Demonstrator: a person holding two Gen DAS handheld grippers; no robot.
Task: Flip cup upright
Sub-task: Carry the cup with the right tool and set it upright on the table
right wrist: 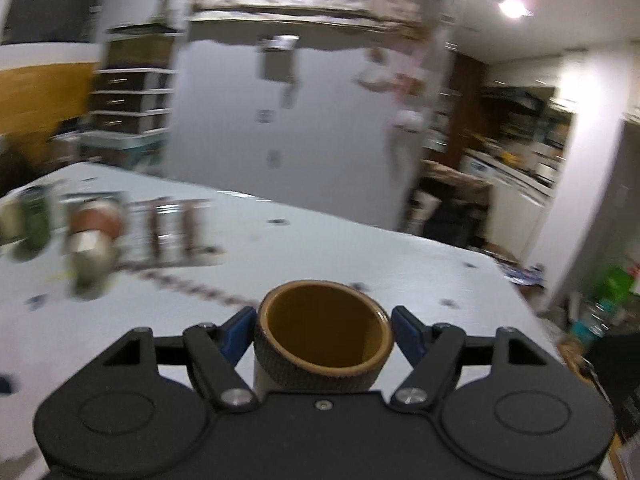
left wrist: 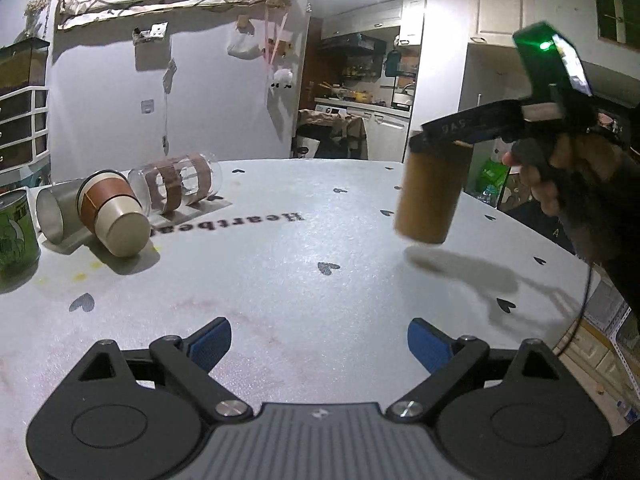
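left wrist view: the left gripper (left wrist: 319,342) sits low in the frame with its blue-padded fingers spread wide over the bare white table (left wrist: 280,280), nothing between them. at the right of the frame the right gripper (left wrist: 440,140) holds the brown cup (left wrist: 432,196) in the air above the table, mouth up and tilted slightly, its shadow on the surface below it. at the left edge lie a paper cup (left wrist: 114,216) on its side, a clear glass with brown bands (left wrist: 180,186) on its side behind it, a metal cup (left wrist: 54,214) also tipped over, and a green can (left wrist: 16,232) standing upright.

right wrist view: the background is blurred. the fingers (right wrist: 406,336) pinch the cup (right wrist: 324,344) near its rim on both sides, the open mouth facing the camera, at lower centre of the frame. the tipped cups show as smears at the left.
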